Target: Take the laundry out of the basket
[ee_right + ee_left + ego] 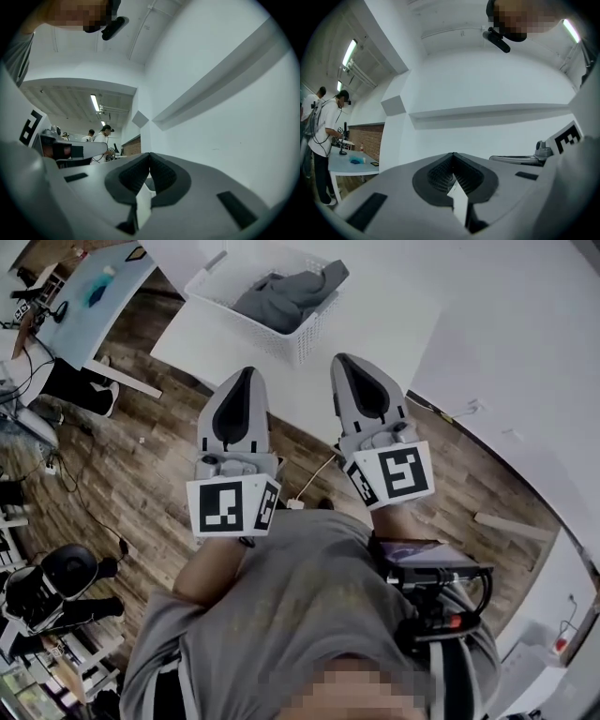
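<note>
- The laundry (286, 298), a crumpled grey garment or two (how many I cannot tell), lies inside the basket (302, 345), piled toward its far side and spilling a little over the rim.
- The basket is white and slatted, and it stands on a white table (211, 338), near the table's edge on the person's side.
- Nothing has been taken out as far as the pictures show. No clothing lies on the table around the basket, so the whole job is left to do.
- The left gripper (247, 374) is on the near side of the basket, short of it and apart from it. Its jaws are clenched together with nothing between them.
- The right gripper (341, 360) is beside the left one, also on the near side of the basket. Its tip is a little nearer the basket's corner, and its jaws are likewise pressed together and empty.
- My guess is that this is the approach. Both grippers would have to come over the rim and spread their jaws before any cloth can be pinched.
- Further from the basket, to its left, a light blue table (94, 306) stands on the wooden floor (141, 456).
</note>
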Tool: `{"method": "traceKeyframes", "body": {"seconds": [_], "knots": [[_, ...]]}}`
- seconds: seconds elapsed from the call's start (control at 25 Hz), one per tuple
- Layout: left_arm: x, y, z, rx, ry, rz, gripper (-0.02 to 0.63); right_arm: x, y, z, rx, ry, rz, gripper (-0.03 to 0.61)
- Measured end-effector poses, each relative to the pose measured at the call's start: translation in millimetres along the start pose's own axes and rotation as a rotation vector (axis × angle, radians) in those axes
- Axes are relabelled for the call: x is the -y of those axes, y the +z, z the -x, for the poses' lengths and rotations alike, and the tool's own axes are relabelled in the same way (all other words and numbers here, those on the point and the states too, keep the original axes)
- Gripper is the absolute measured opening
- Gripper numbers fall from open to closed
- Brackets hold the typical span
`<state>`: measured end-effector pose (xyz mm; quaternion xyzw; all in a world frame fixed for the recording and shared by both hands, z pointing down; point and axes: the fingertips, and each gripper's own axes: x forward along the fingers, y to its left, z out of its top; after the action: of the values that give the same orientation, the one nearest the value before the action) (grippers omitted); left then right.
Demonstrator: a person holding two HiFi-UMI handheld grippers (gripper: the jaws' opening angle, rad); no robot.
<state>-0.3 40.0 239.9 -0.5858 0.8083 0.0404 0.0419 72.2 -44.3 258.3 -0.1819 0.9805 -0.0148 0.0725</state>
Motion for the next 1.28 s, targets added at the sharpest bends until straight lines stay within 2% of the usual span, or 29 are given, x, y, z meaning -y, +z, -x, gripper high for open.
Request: {"method": "traceKeyframes", "body": {"seconds": [0.2,0.36,0.8,0.96,1.28], "knots": [[-29,5,-36,0.029,-0.075,0.018,0.008,8,5,-33,0.013,-0.081,0.029,0.008],[-63,-2,-70,0.014,-0.155,0.041,0.008,14,-5,-70,0.002,-0.176,0.032,0.008],[-148,-13,-140,-0.024,-0.417,0.088,0.008,18,-11,-142,0.001,-0.496,0.059,0.008],[-157,-11,-156,-0.03,-0.504,0.107,0.008,9,-2,-147,-0.003,-0.579,0.094,0.008],[-148,-7,-181,-0.015,-0.602,0.124,0.008,16,8,-140,0.018,-0.685,0.121,0.008]]}}
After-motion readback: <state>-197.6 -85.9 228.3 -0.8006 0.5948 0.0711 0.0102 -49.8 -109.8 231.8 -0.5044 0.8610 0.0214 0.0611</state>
